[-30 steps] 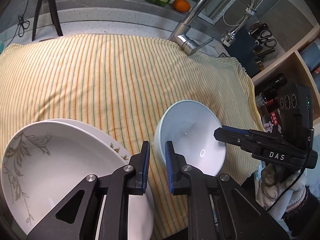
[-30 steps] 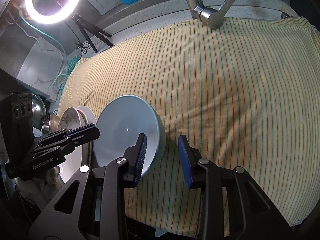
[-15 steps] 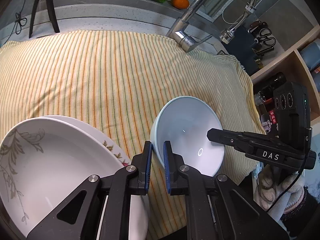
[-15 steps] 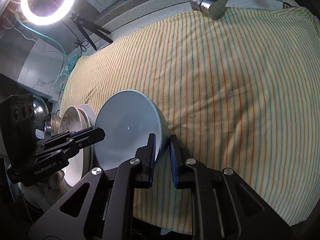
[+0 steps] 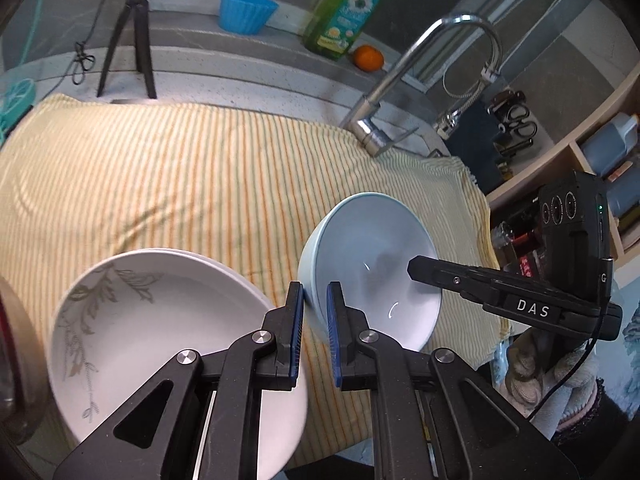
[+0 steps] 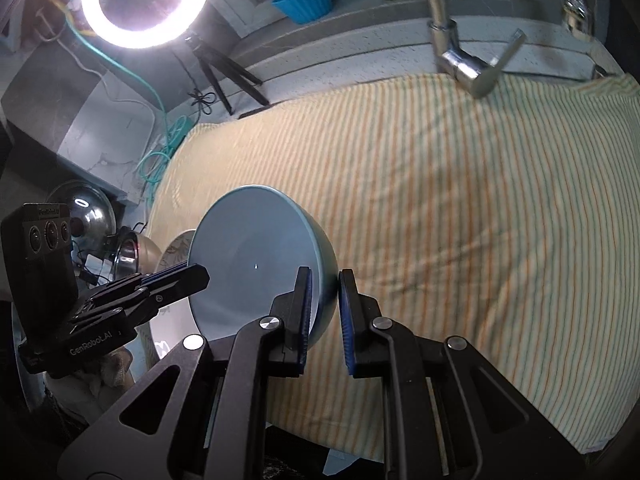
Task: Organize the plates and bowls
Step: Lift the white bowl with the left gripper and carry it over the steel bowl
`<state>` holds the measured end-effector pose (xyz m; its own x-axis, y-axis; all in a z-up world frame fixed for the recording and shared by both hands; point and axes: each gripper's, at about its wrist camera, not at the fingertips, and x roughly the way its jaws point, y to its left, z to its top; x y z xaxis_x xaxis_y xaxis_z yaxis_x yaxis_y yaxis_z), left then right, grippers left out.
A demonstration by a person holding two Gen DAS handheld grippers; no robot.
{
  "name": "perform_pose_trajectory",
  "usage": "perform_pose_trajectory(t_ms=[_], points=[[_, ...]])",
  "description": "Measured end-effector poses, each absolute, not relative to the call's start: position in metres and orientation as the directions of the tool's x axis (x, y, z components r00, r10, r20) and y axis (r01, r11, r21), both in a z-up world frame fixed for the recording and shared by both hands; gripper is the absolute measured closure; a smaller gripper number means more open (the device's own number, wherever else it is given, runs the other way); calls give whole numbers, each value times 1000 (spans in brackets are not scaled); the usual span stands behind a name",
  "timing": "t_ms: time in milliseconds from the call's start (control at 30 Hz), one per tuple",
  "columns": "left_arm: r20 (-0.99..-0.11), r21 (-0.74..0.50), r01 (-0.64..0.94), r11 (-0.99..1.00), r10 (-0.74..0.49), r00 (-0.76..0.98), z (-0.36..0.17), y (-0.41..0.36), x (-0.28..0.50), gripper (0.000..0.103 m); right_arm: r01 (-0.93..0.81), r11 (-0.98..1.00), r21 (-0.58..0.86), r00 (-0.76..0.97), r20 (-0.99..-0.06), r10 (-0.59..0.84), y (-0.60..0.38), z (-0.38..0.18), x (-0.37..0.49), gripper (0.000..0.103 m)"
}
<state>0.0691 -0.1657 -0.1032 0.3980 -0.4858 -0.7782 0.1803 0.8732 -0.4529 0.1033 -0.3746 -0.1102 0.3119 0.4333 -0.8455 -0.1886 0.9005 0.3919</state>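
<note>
Both claws — left claw (image 5: 315,308), right claw (image 6: 323,298) — pinching blue bowl (image 5: 372,264), now lifted, tilted.

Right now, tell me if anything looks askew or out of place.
The pale blue ceramic bowl is tipped steeply on its side off the striped yellow cloth, both pairs of jaws clamped on opposite rim edges. An orange fruit sits on the ledge beside the green dish-soap bottle.

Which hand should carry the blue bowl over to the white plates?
Probably the right gripper: its fingers are shut on the blue bowl's rim. The left gripper is nearly closed, holding nothing, beside the white plates.
</note>
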Motion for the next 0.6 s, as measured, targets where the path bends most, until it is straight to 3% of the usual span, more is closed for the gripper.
perform_pose_trajectory(t_ms=[600], points=[[-736, -462, -58, 885, -346, 582, -67, -27, 18, 93, -464, 792, 396, 209, -820, 533, -218, -85, 112, 89]])
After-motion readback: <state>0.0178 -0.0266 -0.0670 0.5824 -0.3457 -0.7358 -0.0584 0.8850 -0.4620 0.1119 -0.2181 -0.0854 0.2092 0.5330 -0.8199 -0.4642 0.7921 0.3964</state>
